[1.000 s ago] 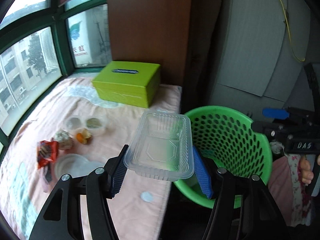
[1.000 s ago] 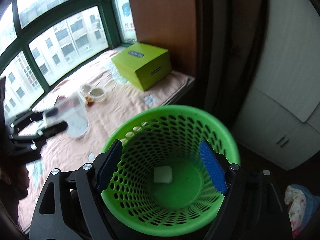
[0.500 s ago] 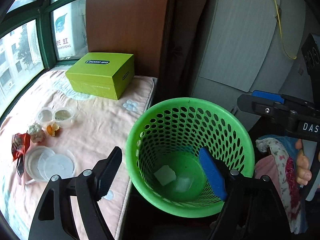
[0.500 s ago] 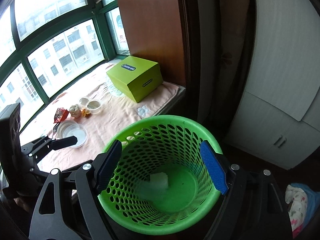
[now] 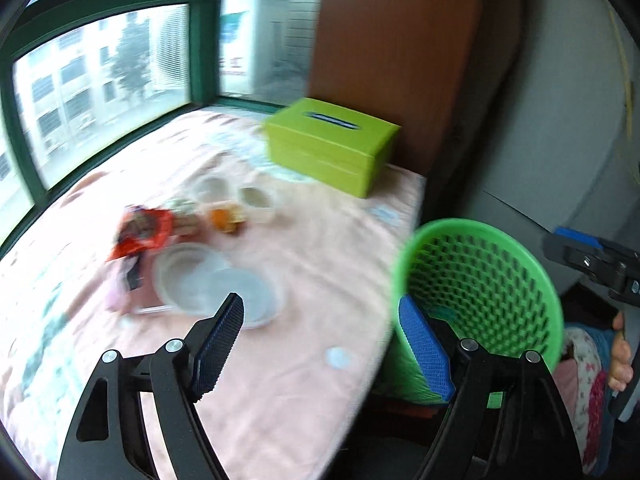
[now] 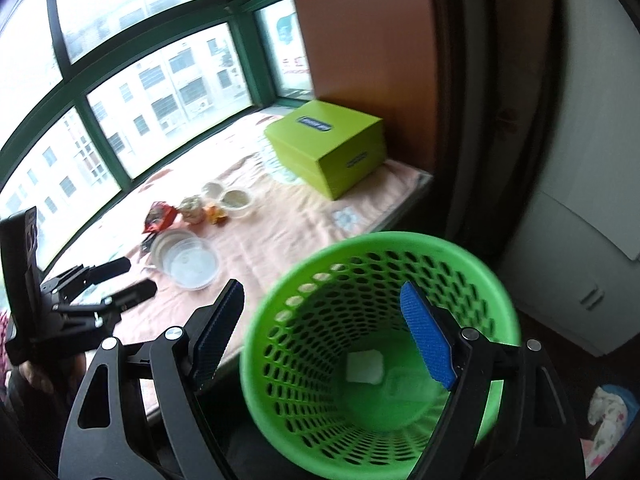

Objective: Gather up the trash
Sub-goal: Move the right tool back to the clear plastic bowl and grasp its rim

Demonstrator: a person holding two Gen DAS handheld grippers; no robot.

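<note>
Over the ledge (image 5: 280,380), both empty tongs (image 5: 322,346) (image 6: 324,338) gape.

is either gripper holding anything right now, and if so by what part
Nothing is held. The left gripper is open over the pink cloth, nothing between its fingers. The right gripper is open above the green basket, not touching it.

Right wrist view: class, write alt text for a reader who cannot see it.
An open right gripper hovers over a green perforated basket holding a white scrap and a faint clear container. Beyond, a pink-covered ledge carries a lime box, clear lids, small cups and a red wrapper; the left gripper reaches in.
</note>
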